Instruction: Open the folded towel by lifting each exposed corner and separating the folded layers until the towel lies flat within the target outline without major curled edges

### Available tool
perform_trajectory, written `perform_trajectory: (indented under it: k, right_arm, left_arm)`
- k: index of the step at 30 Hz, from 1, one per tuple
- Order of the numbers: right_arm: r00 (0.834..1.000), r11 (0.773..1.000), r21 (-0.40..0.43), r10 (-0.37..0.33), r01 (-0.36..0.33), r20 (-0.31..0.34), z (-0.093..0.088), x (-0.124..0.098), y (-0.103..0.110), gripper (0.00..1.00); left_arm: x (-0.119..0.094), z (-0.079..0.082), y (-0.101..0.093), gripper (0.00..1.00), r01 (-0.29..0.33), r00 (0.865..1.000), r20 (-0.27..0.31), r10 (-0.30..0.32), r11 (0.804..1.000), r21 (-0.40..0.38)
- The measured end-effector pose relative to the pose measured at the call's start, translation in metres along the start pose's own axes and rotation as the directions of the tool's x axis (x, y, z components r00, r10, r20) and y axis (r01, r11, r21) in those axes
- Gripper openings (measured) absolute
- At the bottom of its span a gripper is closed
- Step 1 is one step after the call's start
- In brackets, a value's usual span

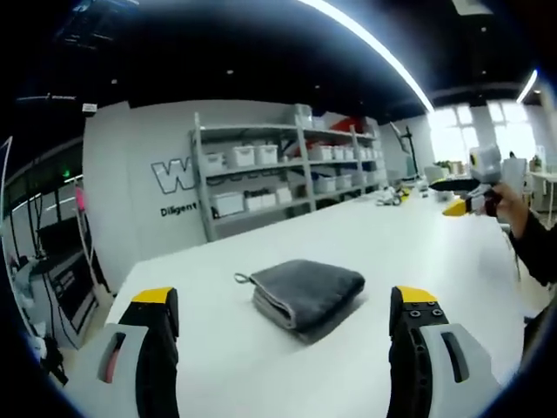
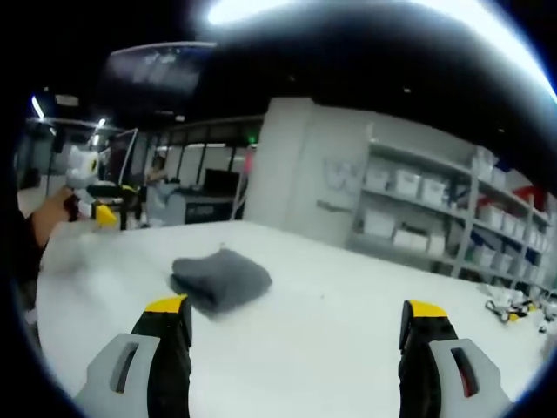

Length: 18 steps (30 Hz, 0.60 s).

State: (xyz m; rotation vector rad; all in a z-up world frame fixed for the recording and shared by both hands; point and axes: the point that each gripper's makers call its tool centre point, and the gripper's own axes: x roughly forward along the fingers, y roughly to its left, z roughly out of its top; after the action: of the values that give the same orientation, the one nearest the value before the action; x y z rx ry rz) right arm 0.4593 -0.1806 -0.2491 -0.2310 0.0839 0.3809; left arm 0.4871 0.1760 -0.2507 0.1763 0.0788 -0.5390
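At the centre of the left gripper view, we see a soft grey folded terry towel (image 1: 306, 293), likely limp, best pinched at its hanging loop corner, with both pairs of tongs (image 1: 287, 335) (image 2: 296, 335) apart.

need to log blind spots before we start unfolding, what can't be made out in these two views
- Towel, left gripper view: its far side and underside are hidden by its own folds, so the layer count is unclear.
- Towel, right gripper view: motion blur hides corners and the loop.
- Target outline: none discernible on the table in either view.
- Right gripper, left gripper view: small and far; jaw gap unclear there.
- Shelf bins: contents too small to tell.
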Motion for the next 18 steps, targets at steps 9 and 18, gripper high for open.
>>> perform_trajectory:
  k: [9, 18]
  right_arm:
    - [1.0, 1.0, -0.003, -0.009, 0.009, -0.013, 0.0, 0.013, -0.011, 1.0]
    - [0.996, 0.997, -0.007, -0.075, 0.075, -0.047, -0.014, 0.049, -0.046, 1.0]
  left_arm:
    - [0.027, -0.002, 0.003, 0.99, 0.02, 1.0, -0.02, -0.02, 0.999, 0.027]
    - [0.054, -0.019, 0.029, 0.99, 0.006, 1.0, -0.022, -0.007, 1.0, -0.018]
